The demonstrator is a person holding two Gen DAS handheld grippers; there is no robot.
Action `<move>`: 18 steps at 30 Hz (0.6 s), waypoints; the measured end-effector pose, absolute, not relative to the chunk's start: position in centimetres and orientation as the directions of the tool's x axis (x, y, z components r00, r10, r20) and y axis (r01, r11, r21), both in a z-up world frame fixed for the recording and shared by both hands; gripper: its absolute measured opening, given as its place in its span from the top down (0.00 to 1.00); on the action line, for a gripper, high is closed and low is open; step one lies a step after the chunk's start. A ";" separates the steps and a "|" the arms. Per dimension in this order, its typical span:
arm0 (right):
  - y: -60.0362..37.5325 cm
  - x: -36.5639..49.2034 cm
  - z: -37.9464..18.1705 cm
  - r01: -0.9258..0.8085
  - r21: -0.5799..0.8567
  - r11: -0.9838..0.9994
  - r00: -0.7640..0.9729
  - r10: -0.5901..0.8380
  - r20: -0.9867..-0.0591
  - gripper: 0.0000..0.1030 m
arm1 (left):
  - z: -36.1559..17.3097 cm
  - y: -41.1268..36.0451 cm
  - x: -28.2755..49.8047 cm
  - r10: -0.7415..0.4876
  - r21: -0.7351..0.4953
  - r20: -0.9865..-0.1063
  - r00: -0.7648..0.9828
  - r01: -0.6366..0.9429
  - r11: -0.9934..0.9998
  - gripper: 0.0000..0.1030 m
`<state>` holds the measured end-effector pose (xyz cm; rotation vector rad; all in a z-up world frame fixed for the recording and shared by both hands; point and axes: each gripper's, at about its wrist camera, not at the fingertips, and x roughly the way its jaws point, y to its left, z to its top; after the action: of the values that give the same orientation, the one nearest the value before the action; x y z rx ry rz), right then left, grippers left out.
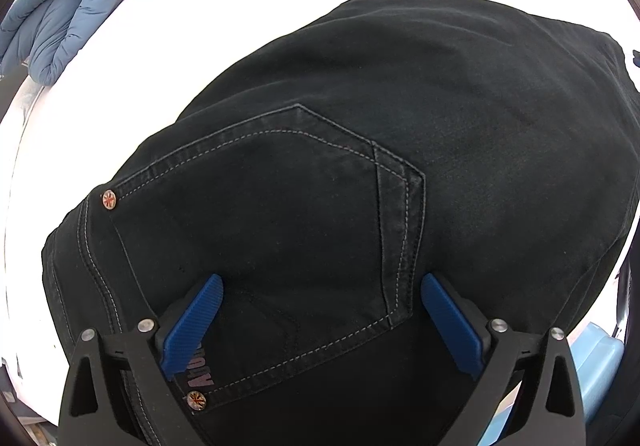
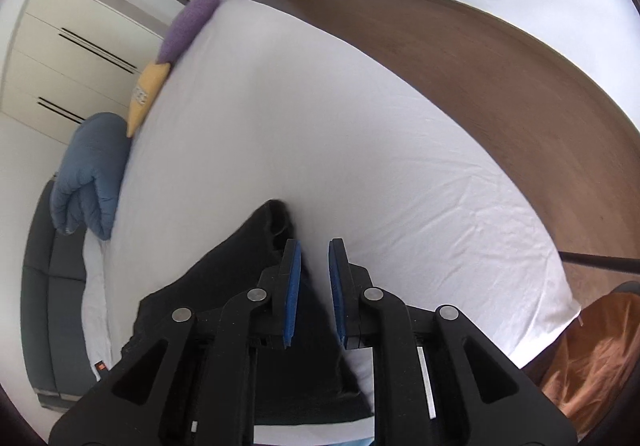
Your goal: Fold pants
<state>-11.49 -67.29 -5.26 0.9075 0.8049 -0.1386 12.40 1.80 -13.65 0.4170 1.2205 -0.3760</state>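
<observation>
While the black pants (image 1: 360,166) lie flat on the white bed (image 2: 320,126), you're btwn folds: left gripper (image 1: 320,286) jaws wide over the near back pocket (image 1: 260,226), right gripper (image 2: 314,258) jaws narrow, empty, above the far hem. Next, probably pinch an edge w/ each.

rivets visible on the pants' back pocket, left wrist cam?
2. One copper rivet sits at the pocket's upper-left corner on the black denim pants; the other rivet sits at its lower corner, beside the left hand-held gripper. Others may be hidden.
</observation>
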 end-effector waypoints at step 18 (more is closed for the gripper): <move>-43.2 -15.6 -12.4 0.335 0.889 0.312 0.679 0.574 -0.458 0.46 | -13.5 2.4 11.6 -0.061 0.112 -0.947 0.316 0.503 0.857 0.00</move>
<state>-15.60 -43.23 -12.39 1.2882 0.8696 0.1865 11.61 2.45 -13.52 0.4280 1.2002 -0.3870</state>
